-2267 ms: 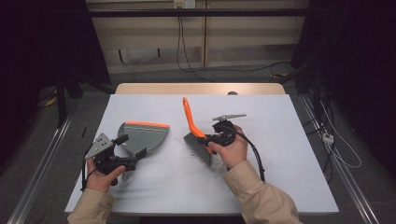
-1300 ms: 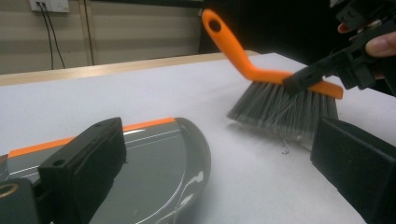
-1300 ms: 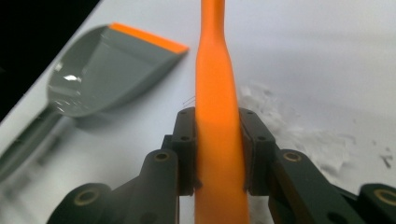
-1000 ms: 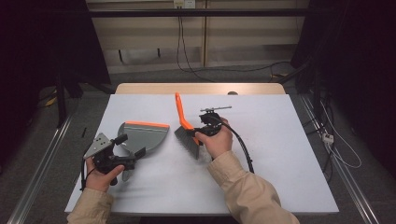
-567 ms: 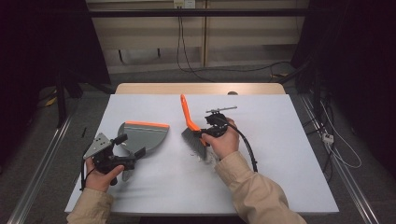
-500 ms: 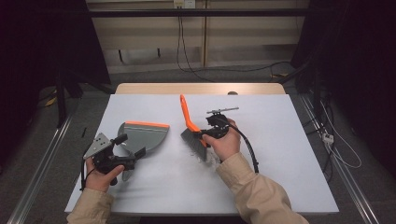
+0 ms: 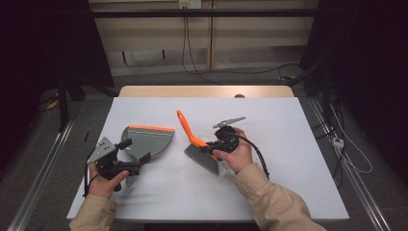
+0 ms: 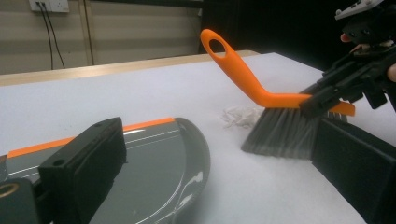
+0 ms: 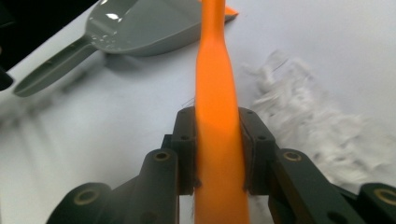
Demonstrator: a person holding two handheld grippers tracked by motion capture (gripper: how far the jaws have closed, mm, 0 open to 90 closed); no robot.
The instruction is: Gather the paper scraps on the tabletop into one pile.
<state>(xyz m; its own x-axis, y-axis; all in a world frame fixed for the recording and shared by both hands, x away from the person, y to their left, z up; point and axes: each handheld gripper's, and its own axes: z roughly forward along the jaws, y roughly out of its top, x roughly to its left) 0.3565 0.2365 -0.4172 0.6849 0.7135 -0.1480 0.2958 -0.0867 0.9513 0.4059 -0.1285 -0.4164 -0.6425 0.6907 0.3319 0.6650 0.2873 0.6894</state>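
Note:
A brush with an orange handle (image 7: 186,129) and grey bristles (image 7: 201,158) stands tilted on the white table (image 7: 298,144). My right gripper (image 7: 211,144) is shut on that handle (image 9: 217,116) just above the bristles. White paper shreds (image 7: 224,167) lie by the bristles and show again beside the brush (image 8: 240,116). A grey dustpan with an orange lip (image 7: 146,138) lies flat to the left. My left gripper (image 7: 134,150) is open, its jaws wide apart at the pan's rear (image 8: 154,163), where the handle (image 9: 46,70) begins.
The table's wooden far edge (image 7: 207,91) borders a floor with cables (image 7: 192,53). Metal rails (image 7: 43,168) run along both sides of the table. White tabletop stretches right of my right hand and along the front edge.
My right gripper has carried the brush a little to the right and nearer the person, bristles dragging by the shreds. The left gripper and the dustpan have stayed put.

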